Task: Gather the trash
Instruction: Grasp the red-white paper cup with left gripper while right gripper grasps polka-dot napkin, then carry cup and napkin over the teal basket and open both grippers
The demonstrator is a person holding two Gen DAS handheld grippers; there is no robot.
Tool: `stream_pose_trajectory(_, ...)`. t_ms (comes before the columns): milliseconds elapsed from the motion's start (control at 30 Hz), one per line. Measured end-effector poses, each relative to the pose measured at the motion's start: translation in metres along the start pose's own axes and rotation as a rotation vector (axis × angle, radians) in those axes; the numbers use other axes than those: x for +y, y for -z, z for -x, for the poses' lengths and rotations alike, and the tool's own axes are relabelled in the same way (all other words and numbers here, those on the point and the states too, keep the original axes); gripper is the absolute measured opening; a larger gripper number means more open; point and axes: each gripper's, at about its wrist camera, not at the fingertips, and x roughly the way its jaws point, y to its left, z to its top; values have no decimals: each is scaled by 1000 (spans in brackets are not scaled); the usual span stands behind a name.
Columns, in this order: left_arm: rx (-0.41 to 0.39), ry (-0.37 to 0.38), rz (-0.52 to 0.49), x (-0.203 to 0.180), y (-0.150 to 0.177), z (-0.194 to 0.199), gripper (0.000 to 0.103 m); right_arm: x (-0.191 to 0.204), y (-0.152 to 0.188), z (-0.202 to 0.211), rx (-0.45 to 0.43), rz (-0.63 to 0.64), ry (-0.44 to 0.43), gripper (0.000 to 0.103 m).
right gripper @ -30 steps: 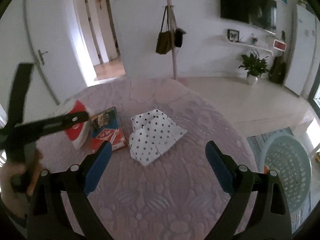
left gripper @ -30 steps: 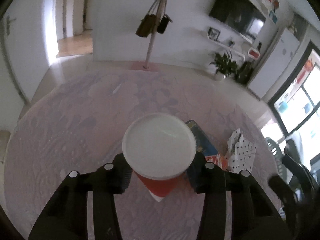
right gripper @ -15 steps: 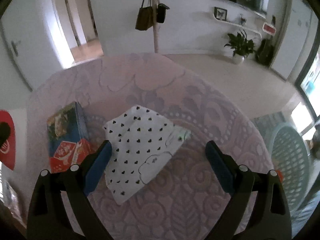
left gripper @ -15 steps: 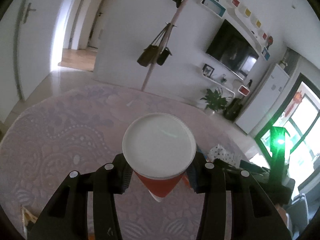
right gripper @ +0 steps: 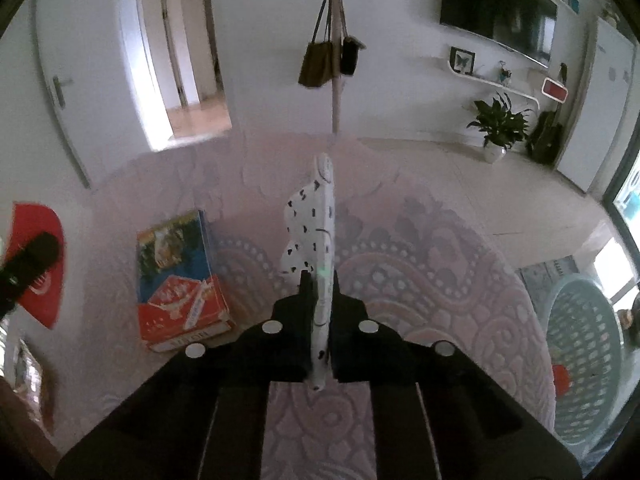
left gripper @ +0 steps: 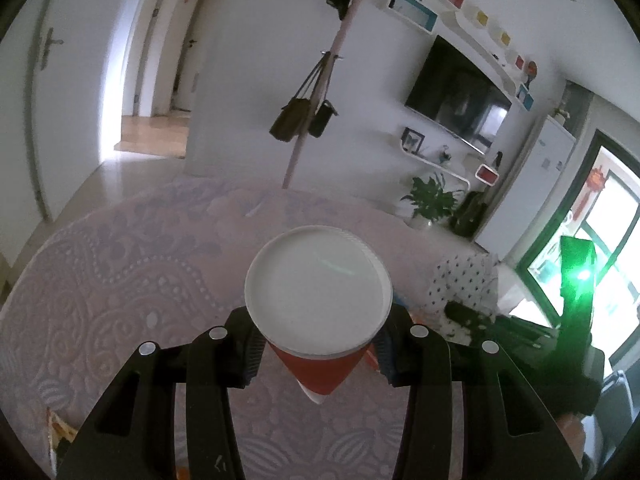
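Observation:
My left gripper (left gripper: 318,354) is shut on a red paper cup (left gripper: 318,300) with a white inside, held above the round table; the cup also shows at the left edge of the right wrist view (right gripper: 38,264). My right gripper (right gripper: 320,300) is shut on a white paper bag with black hearts (right gripper: 314,224), lifted edge-on above the table. The bag also shows in the left wrist view (left gripper: 464,284). A blue and red box (right gripper: 180,276) lies flat on the table, left of the bag.
The table has a pale purple patterned cloth (right gripper: 420,264). A teal laundry basket (right gripper: 584,352) stands on the floor at the right. A coat stand with hanging bags (right gripper: 334,60) rises beyond the table. A potted plant (right gripper: 496,124) stands by the far wall.
My right gripper has closed on the heart-patterned bag and lifted it off the table. My left gripper has tilted upward, still holding the cup.

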Motion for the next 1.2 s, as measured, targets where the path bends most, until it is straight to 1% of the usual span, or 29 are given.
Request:
stream_pose_trajectory(67,-7,13,-6,-1,2,2,43,-5,2,10,-46,-20,-20,4)
stream_pose_trajectory(133,-18,44,-4,-4,2,4,43,-11,2,19,-90,-45,-39,4)
stream_pose_trajectory(200,-28,87,-8,-8,2,7,43,-17,3,27,-128,-70,-64,4)
stream_pose_trajectory(267,-10,141,-4,-15,1,6,43,-24,4,35,-155,-91,-89,4)
stream_pose_trajectory(367,1,187,-20,-29,-1,10,43,-36,7,53,-199,-119,-94,4)
stream_pose_trajectory(500,-4,243,-52,-60,-4,19,43,-63,12,87,-266,-131,-72,4)
stream_pose_trajectory(567,-4,286,-68,-81,-7,21,43,-76,15,97,-283,-135,-54,4)
stream_pose_trajectory(667,-5,311,-115,-115,-4,18,43,-106,24,116,-310,-162,-20,4)
stream_pose_trajectory(767,11,346,-162,-153,1,11,43,-137,37,133,-335,-190,22,4)
stream_pose_trajectory(900,38,388,-210,-200,11,-2,43,-177,57,141,-343,-230,69,4)
stream_pose_trajectory(967,62,412,-220,-219,17,-11,43,-204,69,142,-331,-273,106,4)
stream_pose_trajectory(1067,104,444,-233,-246,26,-29,43,-241,86,143,-316,-337,138,4)
stream_pose_trajectory(1167,157,473,-257,-275,38,-50,43,-262,100,142,-318,-355,180,4)
stream_pose_trajectory(1200,168,478,-265,-281,40,-56,43,-269,106,141,-313,-360,207,4)
